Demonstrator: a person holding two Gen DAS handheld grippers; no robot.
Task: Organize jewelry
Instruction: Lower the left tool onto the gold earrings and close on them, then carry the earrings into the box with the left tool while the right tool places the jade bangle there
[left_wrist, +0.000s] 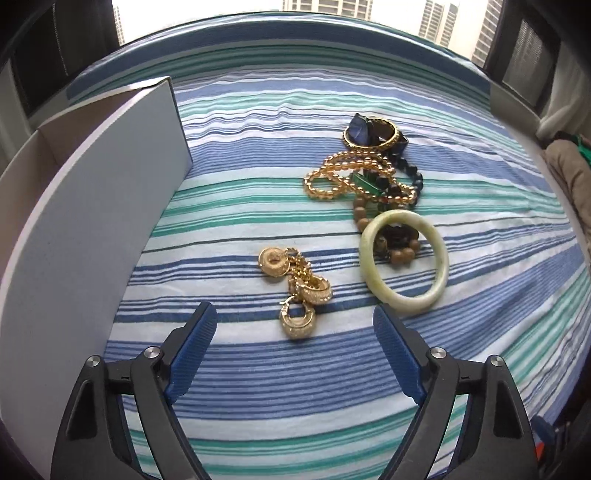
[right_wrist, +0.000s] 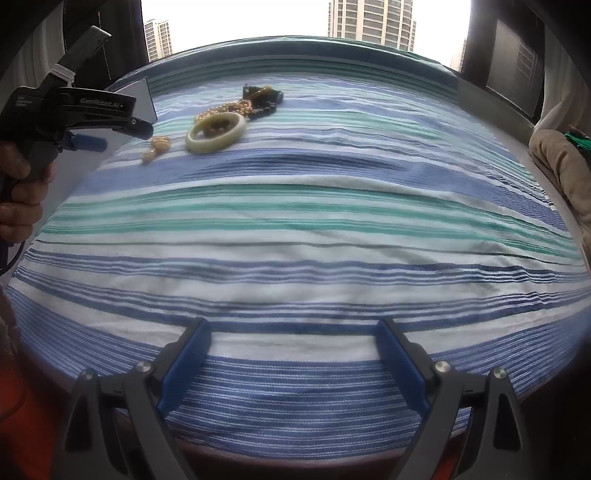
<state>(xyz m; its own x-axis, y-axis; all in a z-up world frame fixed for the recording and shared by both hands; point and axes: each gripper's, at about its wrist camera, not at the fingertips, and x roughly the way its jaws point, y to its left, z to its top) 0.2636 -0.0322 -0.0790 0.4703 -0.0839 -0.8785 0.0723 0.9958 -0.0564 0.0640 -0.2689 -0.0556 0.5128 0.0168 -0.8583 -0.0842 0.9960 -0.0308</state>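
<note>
Jewelry sits on a striped cloth (left_wrist: 258, 387) (blue, teal, white) w/ a white box (left_wrist: 92, 221) standing at its left edge, open top, cardboard-brown inside.

Biggest piece: pale green bangle (left_wrist: 406, 262), flat on the cloth, resting over part of a brown bead bracelet (left_wrist: 400, 254) that shows through its ring. Behind it, a tangle: amber bead strand (left_wrist: 332, 177), dark beads (left_wrist: 413, 181), a green stone (left_wrist: 364, 184) among them, and a dark, gold-edged bangle (left_wrist: 384, 134) w/ a blue stone at the far end. Apart from that pile, nearer the box, a small clump of gold earrings (left_wrist: 299, 291).

Left gripper (left_wrist: 295, 317): jaws spread wide, nothing between the pads, hovering just short of the earrings; lowest earring lies near the gap. Seen from the right wrist cam, a hand (right_wrist: 22, 192) holds its handle.

Right gripper (right_wrist: 295, 332): jaws spread, empty, over bare cloth, well apart from the jewelry.
</note>
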